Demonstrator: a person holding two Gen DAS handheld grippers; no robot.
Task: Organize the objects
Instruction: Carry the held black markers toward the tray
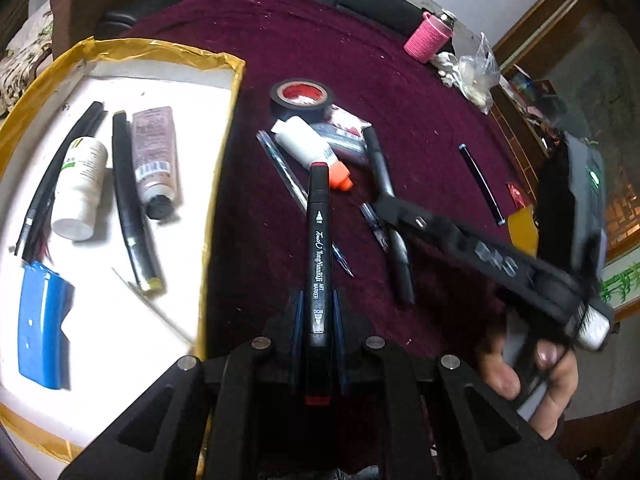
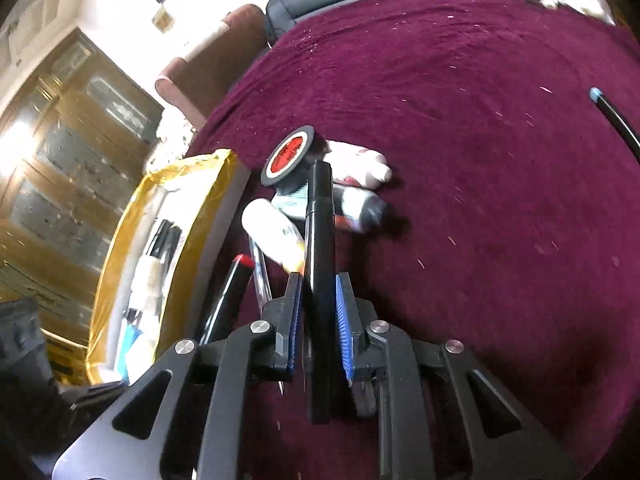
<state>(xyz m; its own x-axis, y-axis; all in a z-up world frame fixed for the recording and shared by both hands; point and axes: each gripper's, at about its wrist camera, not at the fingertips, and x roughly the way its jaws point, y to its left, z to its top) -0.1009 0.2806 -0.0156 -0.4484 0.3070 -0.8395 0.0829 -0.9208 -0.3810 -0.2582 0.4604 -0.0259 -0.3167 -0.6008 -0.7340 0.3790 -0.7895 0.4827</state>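
The room reaches you only at the edges: a wooden cabinet (image 2: 60, 128) with glass doors, a framed picture on a pale wall, and dark leather seating behind the table.

The table itself wears a deep maroon velvet cloth (image 2: 480, 160). Expect its nap to grip round barrels, so pens should stay put where you set them.

At your left sits the tray (image 1: 224, 60), yellow-taped around a white floor, already holding 2 dark pens, a white bottle, a tube and a blue pack. Any free floor among them looks like the likely drop zone.

On the cloth lies the remaining pile: a black tape roll (image 1: 302, 96), a white bottle with an orange cap (image 1: 308, 144), a clear pen and a black pen near the far edge.

Your left gripper (image 1: 317, 312) is closed tight on the art marker (image 1: 319, 248), gripping its rear part, red-capped tip forward, lifted just beside the tray's edge. It is light, stiff, smooth plastic, so hold it near mid-barrel to stop it swivelling.

Your right gripper (image 2: 318, 312) straddles a black pen (image 2: 319, 264), pads (image 2: 345, 312) slightly apart from the barrel; I judge it not yet clamped. That pen is equally light and slick.
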